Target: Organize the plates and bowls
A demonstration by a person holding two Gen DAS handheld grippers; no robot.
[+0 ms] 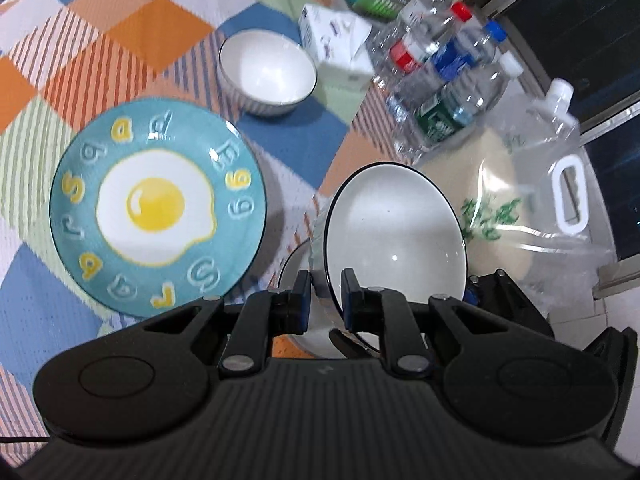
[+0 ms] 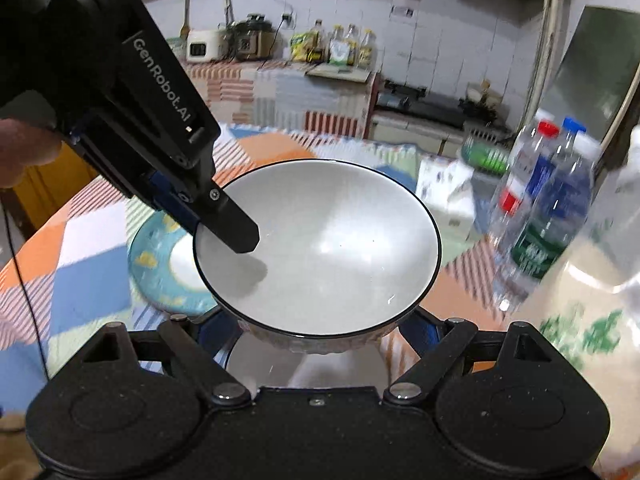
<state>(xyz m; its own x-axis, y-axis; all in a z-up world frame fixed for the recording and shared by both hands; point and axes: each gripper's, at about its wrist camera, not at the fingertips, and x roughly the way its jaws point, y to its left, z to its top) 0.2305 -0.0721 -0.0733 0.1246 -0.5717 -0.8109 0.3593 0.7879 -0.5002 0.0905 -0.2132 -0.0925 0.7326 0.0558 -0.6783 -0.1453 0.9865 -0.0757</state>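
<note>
My left gripper (image 1: 326, 300) is shut on the rim of a large white bowl with a black edge (image 1: 396, 232) and holds it tilted above the table. In the right wrist view the same bowl (image 2: 320, 252) fills the middle, with the left gripper's finger (image 2: 236, 228) inside its rim. My right gripper (image 2: 320, 332) is open, its fingers either side of the bowl's base; another white dish (image 2: 280, 364) lies underneath. A blue plate with a fried-egg picture (image 1: 158, 206) lies on the checked tablecloth (image 1: 80, 60). A smaller white bowl (image 1: 267, 72) stands beyond it.
Several water bottles (image 1: 440, 76) lie at the table's right side, next to a white carton (image 1: 336, 40) and a clear plastic jug (image 1: 560, 184). In the right wrist view the bottles (image 2: 544, 208) are close on the right. A kitchen counter (image 2: 280, 80) stands behind.
</note>
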